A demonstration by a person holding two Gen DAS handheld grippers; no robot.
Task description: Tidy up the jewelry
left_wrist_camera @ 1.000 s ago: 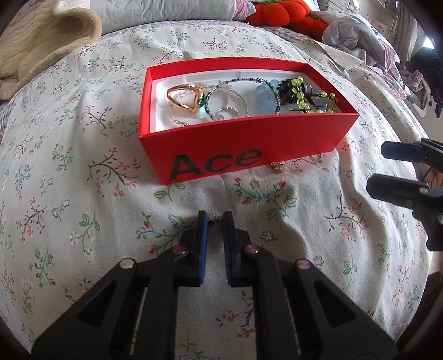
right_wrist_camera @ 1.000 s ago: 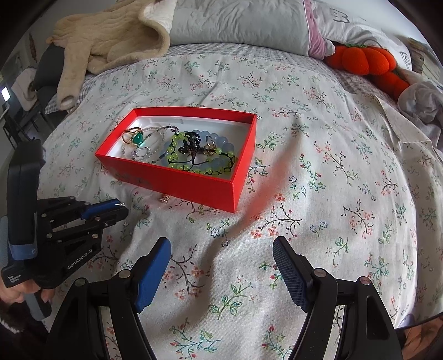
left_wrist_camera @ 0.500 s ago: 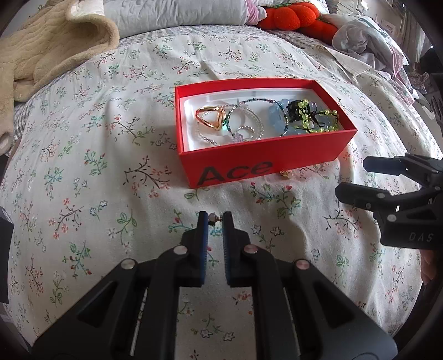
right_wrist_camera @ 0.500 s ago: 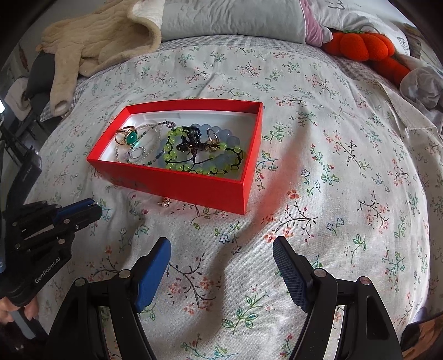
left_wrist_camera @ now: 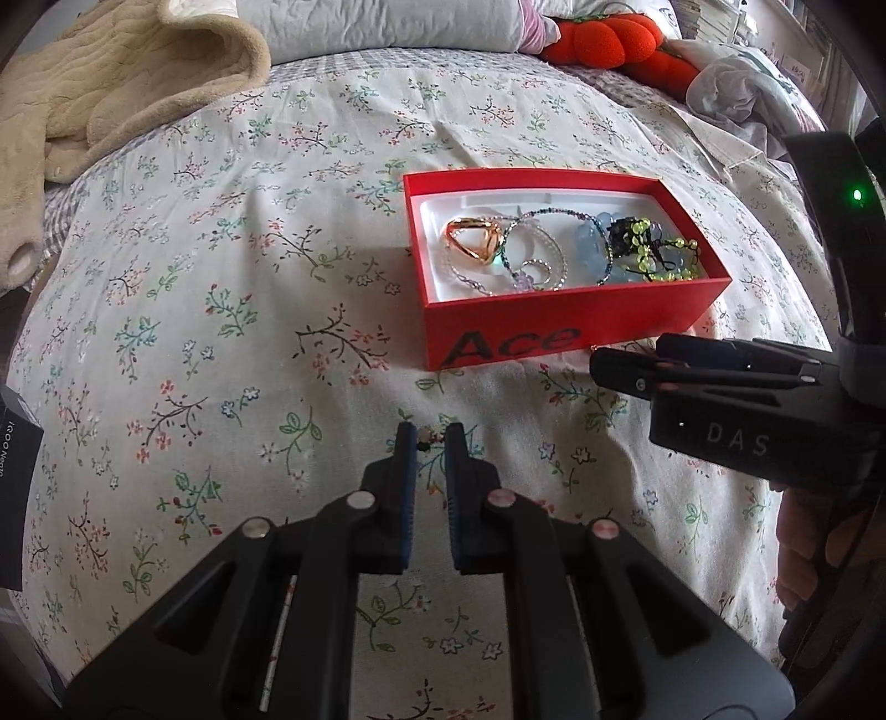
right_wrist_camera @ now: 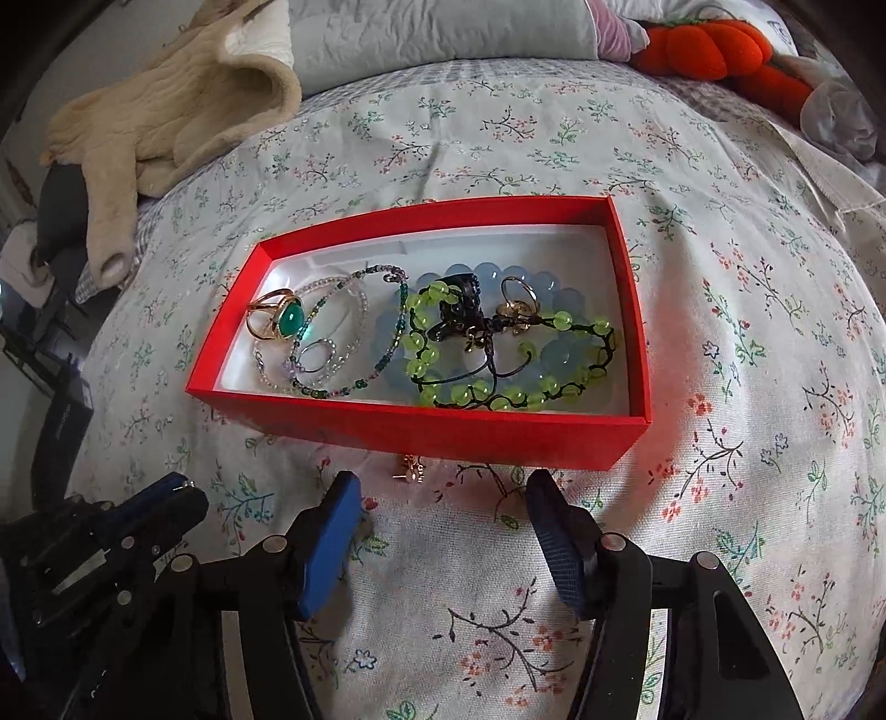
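Observation:
A red box (left_wrist_camera: 570, 327) (right_wrist_camera: 421, 426) lies on the floral bedspread and holds a gold ring with a green stone (right_wrist_camera: 279, 318), bead strands (right_wrist_camera: 343, 343), a green bead bracelet (right_wrist_camera: 498, 354) and blue beads. My left gripper (left_wrist_camera: 425, 435) is shut on a small earring (left_wrist_camera: 427, 436) and hovers in front of the box. My right gripper (right_wrist_camera: 440, 493) is open, just before the box's near wall. A second small gold earring (right_wrist_camera: 411, 471) lies on the bedspread between its fingertips and the box.
A beige blanket (left_wrist_camera: 111, 83) (right_wrist_camera: 166, 116) lies at the back left. A grey pillow (right_wrist_camera: 432, 27) and an orange plush pumpkin (left_wrist_camera: 614, 41) (right_wrist_camera: 714, 44) lie at the back. Crumpled clothes (left_wrist_camera: 753, 99) lie at the back right. A dark object (left_wrist_camera: 16, 443) stands at the left edge.
My left gripper has pulled back and left from the box, still holding the earring. My right gripper has moved in close to the box, over the loose earring.

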